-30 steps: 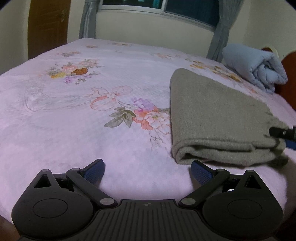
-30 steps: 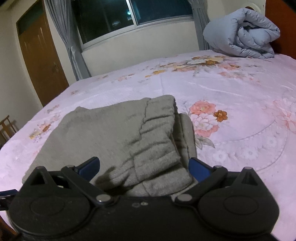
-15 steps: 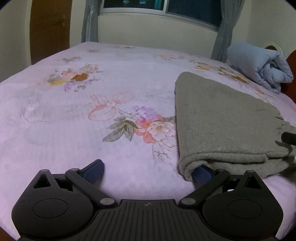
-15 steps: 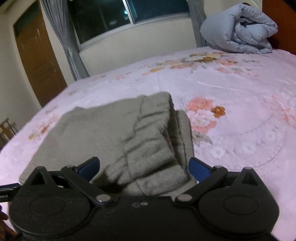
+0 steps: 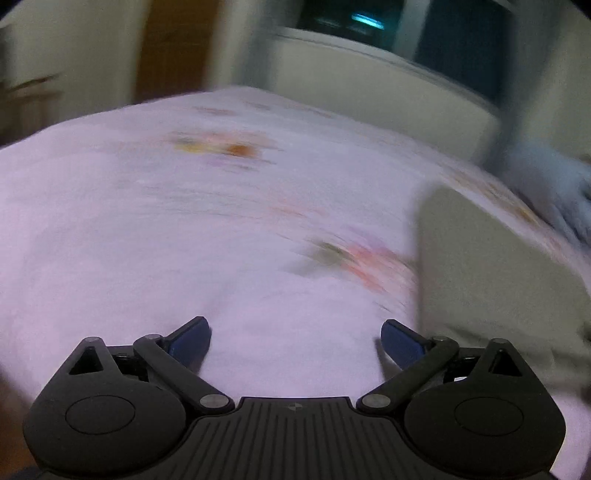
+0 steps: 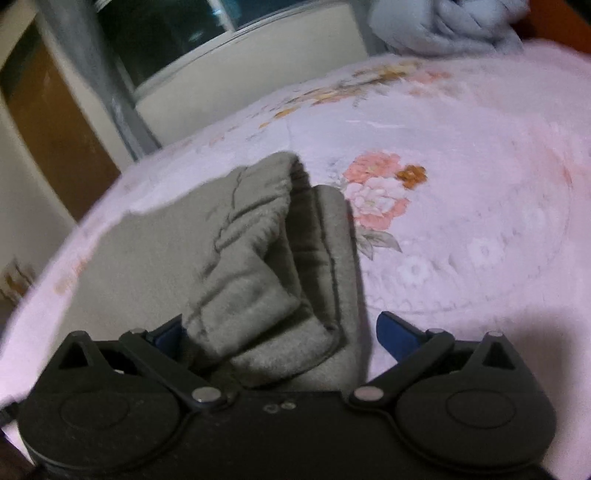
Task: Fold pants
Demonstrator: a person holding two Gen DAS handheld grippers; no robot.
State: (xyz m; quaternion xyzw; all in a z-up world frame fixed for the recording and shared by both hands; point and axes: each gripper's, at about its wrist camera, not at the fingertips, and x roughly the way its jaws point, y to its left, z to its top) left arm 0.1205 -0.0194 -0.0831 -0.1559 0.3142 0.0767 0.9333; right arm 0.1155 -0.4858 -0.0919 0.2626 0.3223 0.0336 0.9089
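Note:
Grey pants (image 6: 258,266) lie folded in a thick stack on the pink floral bedspread (image 6: 461,155). In the right wrist view the waistband end of the stack sits between my right gripper's (image 6: 280,332) open blue fingers, with no grip on it. In the blurred left wrist view the pants (image 5: 491,273) lie at the right, just beyond the right finger. My left gripper (image 5: 295,339) is open and empty over bare bedspread (image 5: 184,221).
A rolled light-blue duvet (image 6: 443,26) lies at the head of the bed by a brown headboard. A window with grey curtains (image 6: 110,85) and a wooden door (image 6: 48,129) stand beyond the bed's far edge.
My left gripper has swung left and away from the stack's corner; its view is now motion-blurred. My right gripper has tilted and moved slightly closer over the waistband end.

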